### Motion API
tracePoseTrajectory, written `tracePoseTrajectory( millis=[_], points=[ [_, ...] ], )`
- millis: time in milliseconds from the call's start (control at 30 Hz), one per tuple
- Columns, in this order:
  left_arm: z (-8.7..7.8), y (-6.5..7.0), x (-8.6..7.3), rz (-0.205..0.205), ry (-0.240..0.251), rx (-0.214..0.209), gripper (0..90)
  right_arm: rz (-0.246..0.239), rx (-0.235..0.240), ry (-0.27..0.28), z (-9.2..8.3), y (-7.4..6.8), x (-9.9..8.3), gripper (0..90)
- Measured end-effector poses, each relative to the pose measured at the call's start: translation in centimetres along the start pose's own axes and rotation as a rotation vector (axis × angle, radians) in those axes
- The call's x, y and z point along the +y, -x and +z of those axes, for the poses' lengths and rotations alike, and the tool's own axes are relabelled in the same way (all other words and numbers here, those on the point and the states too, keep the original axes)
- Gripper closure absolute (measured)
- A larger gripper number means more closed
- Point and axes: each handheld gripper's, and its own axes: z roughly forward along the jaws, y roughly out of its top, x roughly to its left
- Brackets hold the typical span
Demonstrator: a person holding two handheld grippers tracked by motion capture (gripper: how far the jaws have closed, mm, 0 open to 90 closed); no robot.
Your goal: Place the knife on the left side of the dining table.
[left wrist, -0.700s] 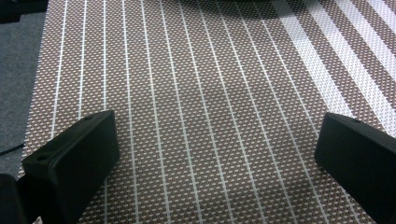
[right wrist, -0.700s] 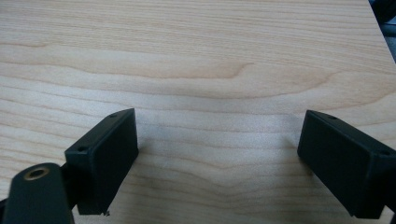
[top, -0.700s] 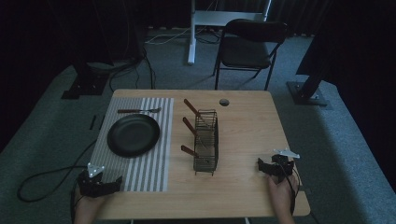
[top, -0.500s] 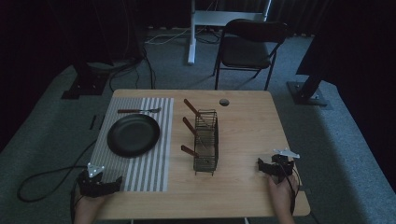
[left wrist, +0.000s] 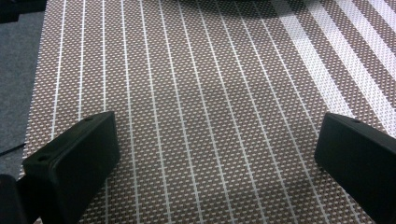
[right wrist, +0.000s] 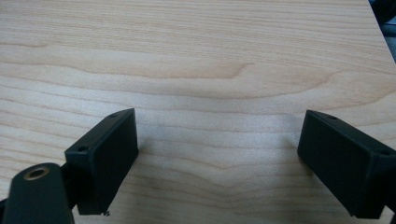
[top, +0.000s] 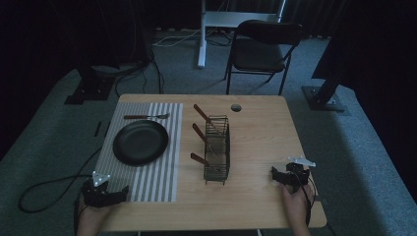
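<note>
High view: a wooden table (top: 255,128) carries a striped placemat (top: 147,182) on its left half. A black round plate (top: 140,142) lies on the placemat, and a fork with a dark handle (top: 146,116) lies crosswise on the mat just beyond the plate. Right of the mat, about mid-table, stands a narrow wire rack (top: 217,150); three utensils with reddish-brown handles (top: 199,132) lean out of its left side.

At the near left corner, the left gripper (top: 104,192) rests low over the near edge of the placemat, a hand (top: 91,219) behind it, well apart from the plate. At the near right, the right gripper (top: 287,176) sits over bare wood, held by the other hand (top: 296,206), well apart from the rack.

Left gripper view: the two black jaws stand wide apart over the woven placemat (left wrist: 210,93), with nothing between them. A strip of grey carpet (left wrist: 16,70) shows past the mat's edge.

Right gripper view: the jaws likewise stand wide apart, with only the pale wood grain of the table (right wrist: 210,70) between them; they grip nothing.

A black folding chair (top: 263,49) stands on the carpet beyond the far edge of the table.
</note>
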Motion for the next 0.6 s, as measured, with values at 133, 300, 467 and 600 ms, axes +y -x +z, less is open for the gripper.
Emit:
tracePoseTrajectory(
  millis=[133,300,467,600],
  points=[
    [0.0,0.0,0.0,0.007,0.004,-0.002,0.4,0.000,0.000,0.000,0.0,0.0,0.0,11.2],
    [-0.2,0.5,0.1,0.012,0.005,-0.061,0.7,0.000,0.000,0.000,0.0,0.0,0.0,11.2],
    [-0.4,0.9,0.4,0.019,0.032,-0.094,0.9,0.000,0.000,0.000,0.0,0.0,0.0,11.2],
    [-0.7,1.1,0.6,0.033,0.040,-0.111,0.9,0.000,0.000,0.001,0.0,0.0,0.0,11.2]
  ],
)
